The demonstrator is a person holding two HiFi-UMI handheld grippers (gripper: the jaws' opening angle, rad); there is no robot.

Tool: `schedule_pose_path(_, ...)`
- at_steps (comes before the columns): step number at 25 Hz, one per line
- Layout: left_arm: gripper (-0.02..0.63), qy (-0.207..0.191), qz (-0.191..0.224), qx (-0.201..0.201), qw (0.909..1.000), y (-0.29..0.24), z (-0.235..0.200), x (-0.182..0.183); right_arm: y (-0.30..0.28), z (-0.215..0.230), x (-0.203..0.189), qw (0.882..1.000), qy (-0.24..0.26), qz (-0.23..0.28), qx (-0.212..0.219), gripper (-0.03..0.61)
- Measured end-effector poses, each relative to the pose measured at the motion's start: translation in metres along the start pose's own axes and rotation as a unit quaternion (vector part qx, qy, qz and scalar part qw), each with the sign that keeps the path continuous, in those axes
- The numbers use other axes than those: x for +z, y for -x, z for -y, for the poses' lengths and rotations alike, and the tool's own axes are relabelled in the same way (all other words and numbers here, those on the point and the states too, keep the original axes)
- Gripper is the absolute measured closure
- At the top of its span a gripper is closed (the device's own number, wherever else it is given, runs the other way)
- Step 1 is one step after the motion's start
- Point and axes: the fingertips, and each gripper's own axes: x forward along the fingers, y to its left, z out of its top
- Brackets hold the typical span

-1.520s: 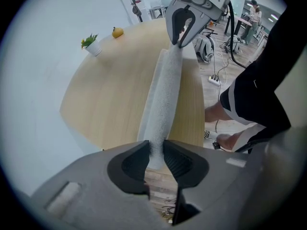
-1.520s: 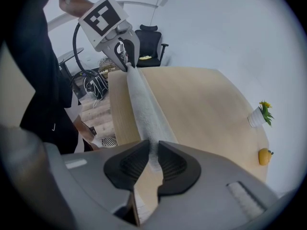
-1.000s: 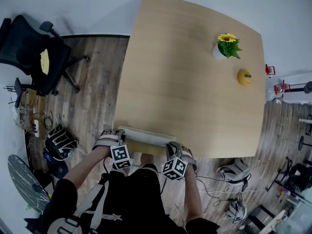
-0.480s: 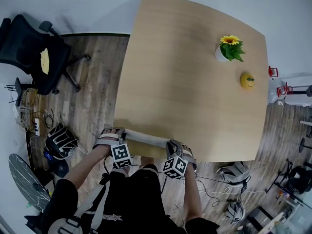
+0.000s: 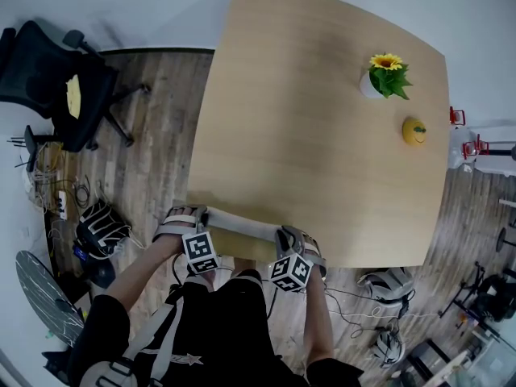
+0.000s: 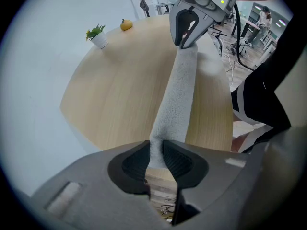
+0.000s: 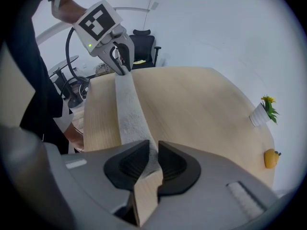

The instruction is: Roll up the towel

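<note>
A pale grey towel lies as a long narrow band along the near edge of the wooden table. My left gripper is shut on its left end, and my right gripper is shut on its right end. In the left gripper view the towel runs from my left gripper up to the right gripper. The right gripper view shows the towel stretched from the right gripper to the left gripper. Both point steeply down.
A potted sunflower and a small yellow fruit-like object stand at the table's far right. A black office chair is off to the left on the wooden floor. Cables and bags lie beside the person's legs.
Both grippers have shifted slightly across the table's near edge with the towel still stretched between them. Neither grip has changed.
</note>
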Motion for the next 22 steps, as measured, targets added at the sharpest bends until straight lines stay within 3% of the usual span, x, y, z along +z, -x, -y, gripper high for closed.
schedule_pose_path(7,0.511,0.012,0.011,0.012,0.9998,0.006,-0.001,-0.004,0.005,0.004,0.002,1.000,-0.003,0.008,-0.024,0.509)
schedule_pose_path(16,0.511,0.048,0.022,0.086,0.9949,0.025,-0.026,-0.029,0.037,0.018,0.006,0.994,-0.015,0.016,-0.108,0.497)
schedule_pose_path(18,0.513,0.062,0.031,0.113,0.9911,0.038,-0.037,-0.034,0.050,0.019,0.009,0.991,-0.027,0.025,-0.130,0.497)
schedule_pose_path(21,0.600,0.100,0.062,0.170,0.9784,0.064,-0.056,-0.039,0.072,0.020,0.019,0.985,-0.056,0.049,-0.158,0.500)
schedule_pose_path(22,0.600,0.117,0.077,0.181,0.9734,0.073,-0.060,-0.039,0.081,0.020,0.023,0.982,-0.067,0.059,-0.167,0.506)
